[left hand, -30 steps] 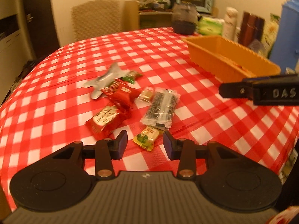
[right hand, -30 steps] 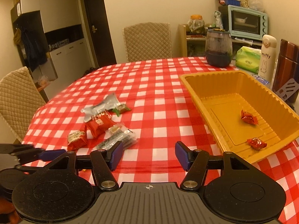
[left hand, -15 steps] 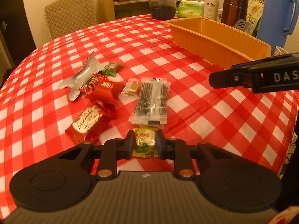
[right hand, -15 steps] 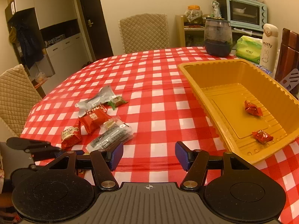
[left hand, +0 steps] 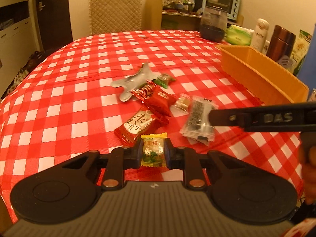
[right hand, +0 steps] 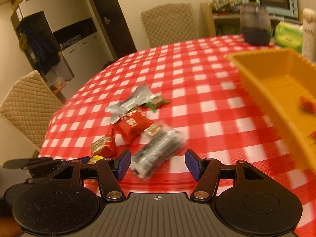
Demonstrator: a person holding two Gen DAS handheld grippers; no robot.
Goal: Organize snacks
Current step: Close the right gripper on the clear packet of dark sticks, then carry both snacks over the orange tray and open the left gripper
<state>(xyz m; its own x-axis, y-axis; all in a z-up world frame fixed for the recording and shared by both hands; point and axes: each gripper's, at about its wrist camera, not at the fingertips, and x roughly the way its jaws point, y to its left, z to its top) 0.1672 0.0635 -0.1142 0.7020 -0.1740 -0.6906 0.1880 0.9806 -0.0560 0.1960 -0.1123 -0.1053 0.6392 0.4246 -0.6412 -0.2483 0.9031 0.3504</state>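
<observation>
Your left hand-held gripper (left hand: 153, 151) is clamped on a yellow candy (left hand: 153, 150); your right hand-held gripper (right hand: 158, 165) stands wide apart with nothing between its fingers.

In the left wrist view the yellow candy sits between both fingers, low at 6 o'clock of the snack pile on the red checkered surface (left hand: 79, 79). Just beside it at 11 o'clock lies a red rice-cracker packet (left hand: 136, 125), then a red wrapper (left hand: 158, 100) and a silver wrapper (left hand: 134, 81) toward 12 o'clock, with a green candy (left hand: 164, 79) beside the silver one. A clear packet of dark snack (left hand: 199, 120) lies at 2 o'clock. In the right wrist view this clear packet (right hand: 158, 152) is near the open fingers, and the orange tray (right hand: 276, 83) at 3 o'clock holds red candies (right hand: 307, 105).
</observation>
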